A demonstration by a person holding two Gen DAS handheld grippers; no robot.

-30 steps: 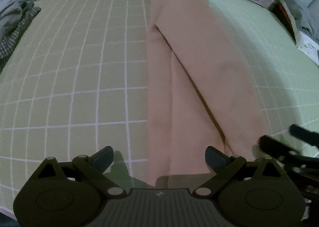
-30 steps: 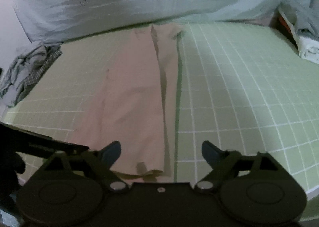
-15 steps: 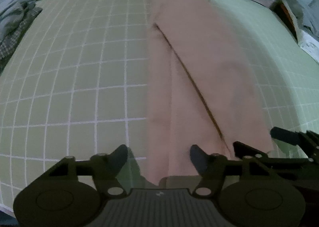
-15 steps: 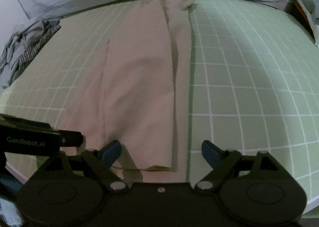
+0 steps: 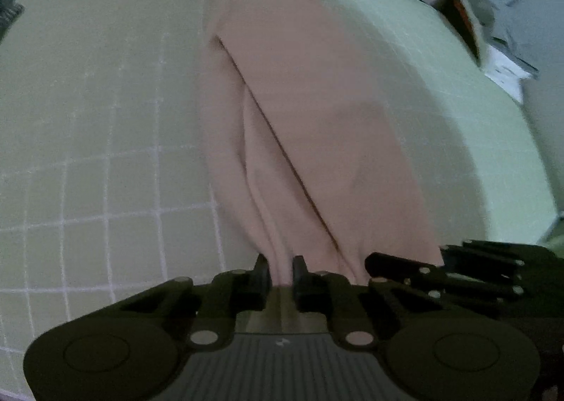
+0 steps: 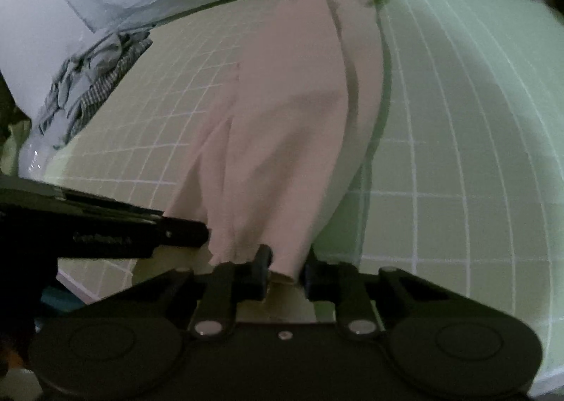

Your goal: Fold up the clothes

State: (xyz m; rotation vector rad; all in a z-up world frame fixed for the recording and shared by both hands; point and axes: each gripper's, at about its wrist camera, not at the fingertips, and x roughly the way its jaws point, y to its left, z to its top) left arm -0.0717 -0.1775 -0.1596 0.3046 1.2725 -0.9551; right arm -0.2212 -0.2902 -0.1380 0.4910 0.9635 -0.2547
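Both tongs now pinching pink trousers [image 5: 317,126] hem, lifted off green grid mat [image 6: 458,119]

Apparently pink garment [image 5: 317,126], green-gridded mat [image 5: 88,189]

Left gripper [image 5: 281,272]: jaws drawn nearly together, a narrow gap left between them, with a bunched fold of pink cloth pinched in that gap. Both fingers [image 5: 261,274] are seen dark and upright at the frame's lower centre.

Right gripper [image 6: 283,268]: jaws likewise closed in on a gathered edge of the same cloth, the fabric being clamped between the pads.

The two grippers are held side by side at one end of the cloth; each is caught in the other's view, the right gripper [image 5: 469,272] at lower right, the left gripper [image 6: 141,233] at lower left.
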